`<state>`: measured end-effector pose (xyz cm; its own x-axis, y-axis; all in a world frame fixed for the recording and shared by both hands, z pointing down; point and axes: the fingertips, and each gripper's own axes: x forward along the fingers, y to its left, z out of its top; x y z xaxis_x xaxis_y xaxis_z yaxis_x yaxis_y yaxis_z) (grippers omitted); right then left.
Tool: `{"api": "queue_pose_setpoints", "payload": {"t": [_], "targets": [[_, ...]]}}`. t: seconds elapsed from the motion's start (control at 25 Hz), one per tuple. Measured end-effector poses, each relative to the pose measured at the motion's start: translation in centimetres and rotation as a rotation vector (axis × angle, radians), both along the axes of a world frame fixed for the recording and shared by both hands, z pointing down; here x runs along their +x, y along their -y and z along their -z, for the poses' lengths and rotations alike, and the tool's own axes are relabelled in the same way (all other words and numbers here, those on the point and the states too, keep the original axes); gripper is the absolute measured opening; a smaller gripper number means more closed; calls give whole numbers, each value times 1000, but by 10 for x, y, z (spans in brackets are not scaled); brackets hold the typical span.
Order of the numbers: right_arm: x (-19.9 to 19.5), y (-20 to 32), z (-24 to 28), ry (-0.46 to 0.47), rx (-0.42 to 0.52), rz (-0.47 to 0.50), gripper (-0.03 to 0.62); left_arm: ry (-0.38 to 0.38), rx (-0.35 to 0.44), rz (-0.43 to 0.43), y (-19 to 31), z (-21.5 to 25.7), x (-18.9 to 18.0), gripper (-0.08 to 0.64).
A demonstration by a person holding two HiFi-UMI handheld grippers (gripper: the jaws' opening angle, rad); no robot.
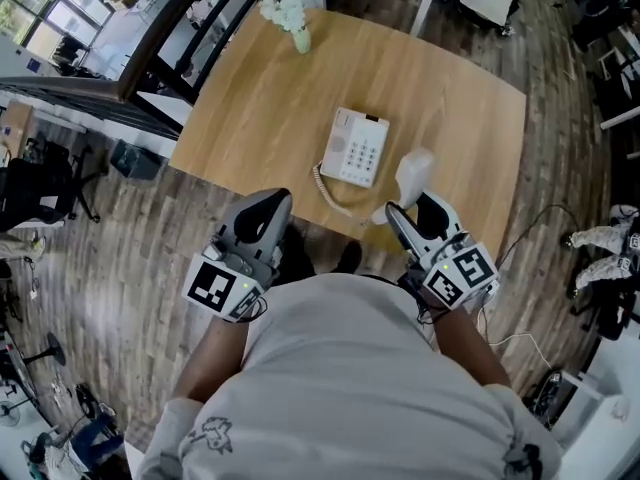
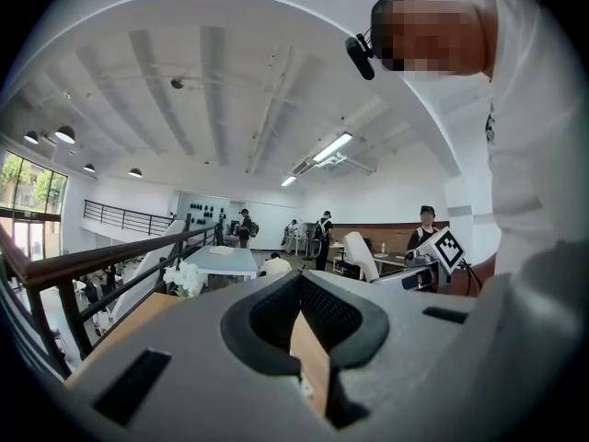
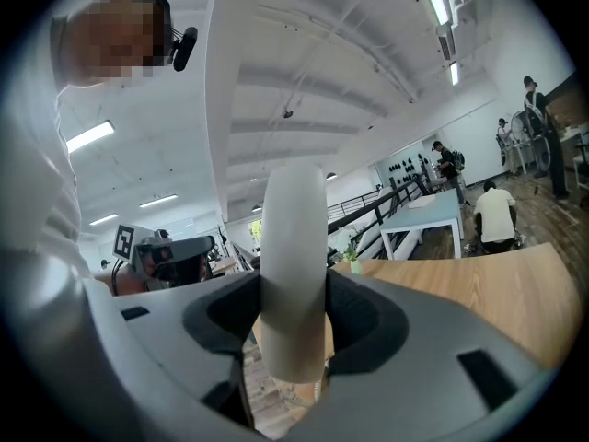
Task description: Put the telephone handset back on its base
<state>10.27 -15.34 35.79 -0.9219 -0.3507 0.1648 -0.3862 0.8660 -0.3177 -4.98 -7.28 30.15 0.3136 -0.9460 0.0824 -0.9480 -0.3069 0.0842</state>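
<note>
The white telephone base [image 1: 355, 148] with its keypad lies on the wooden table [image 1: 250, 98], its cradle side bare. My right gripper [image 1: 405, 208] is shut on the white handset [image 1: 412, 173], which stands upright near the table's front edge, to the right of the base. The coiled cord [image 1: 330, 193] runs from the base toward it. In the right gripper view the handset [image 3: 294, 274] fills the gap between the dark pads of the right gripper [image 3: 294, 330]. My left gripper [image 1: 268, 208] hangs off the table's front edge, left of the base, shut and empty [image 2: 302, 316].
A small vase of white flowers [image 1: 290, 13] stands at the table's far edge. A black railing [image 1: 150, 58] runs past the table's left side. Wooden floor surrounds the table, and several people stand at desks in the distance [image 2: 322, 238].
</note>
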Motion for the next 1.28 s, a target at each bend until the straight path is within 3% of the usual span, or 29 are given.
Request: {"api": "queue_pose_setpoints", "payload": {"t": [0.36, 0.8, 1.28], "targets": [[-20, 24, -12, -28, -32, -132, 222, -12, 9, -162, 59, -8, -15, 5], [-76, 55, -44, -81, -113, -307, 222, -33, -32, -394, 132, -24, -61, 5], [-131, 77, -114, -191, -239, -412, 222, -86, -114, -541, 164, -61, -107, 6]]}}
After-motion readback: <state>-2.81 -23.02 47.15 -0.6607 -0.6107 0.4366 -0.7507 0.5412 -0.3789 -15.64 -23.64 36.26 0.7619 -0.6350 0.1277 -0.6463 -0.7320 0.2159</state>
